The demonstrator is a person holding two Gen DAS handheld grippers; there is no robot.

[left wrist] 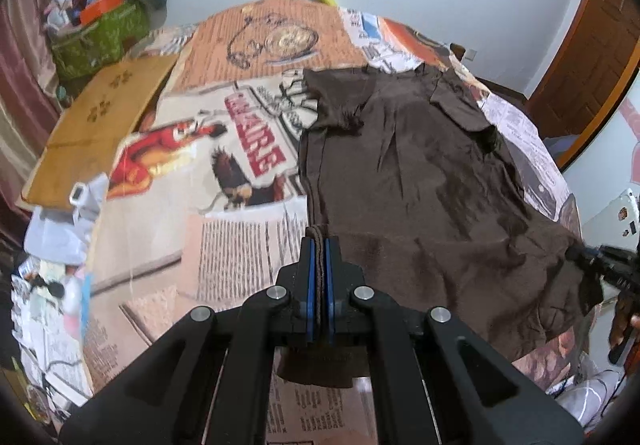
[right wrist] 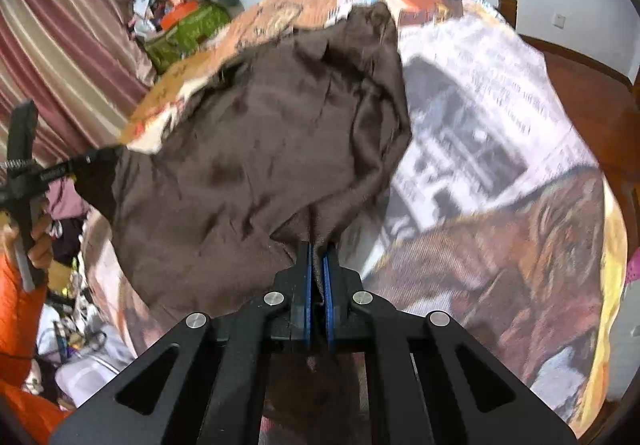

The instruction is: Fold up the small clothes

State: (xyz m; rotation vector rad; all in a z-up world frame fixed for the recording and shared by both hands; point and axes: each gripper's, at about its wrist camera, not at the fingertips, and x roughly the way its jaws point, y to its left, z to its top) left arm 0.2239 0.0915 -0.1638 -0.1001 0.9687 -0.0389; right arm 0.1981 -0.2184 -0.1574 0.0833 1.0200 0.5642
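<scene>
The brown garment [left wrist: 420,173] lies spread on the newspaper-covered bench [left wrist: 224,229], and both the left tongs [left wrist: 319,245] and the right tongs [right wrist: 318,251] are clamped on its near hem.

A cluttered home bedroom: curtains [right wrist: 60,45], printed bedspread [left wrist: 240,149], wooden door [left wrist: 588,57].

The garment's [left wrist: 420,173] hem vanished between the left gripper's [left wrist: 319,245] fingers, its far collar and the newsprint [right wrist: 480,117] were smeared by blur in the right wrist view, and the right gripper [left wrist: 600,261] was cut off by the left wrist view's edge.
</scene>
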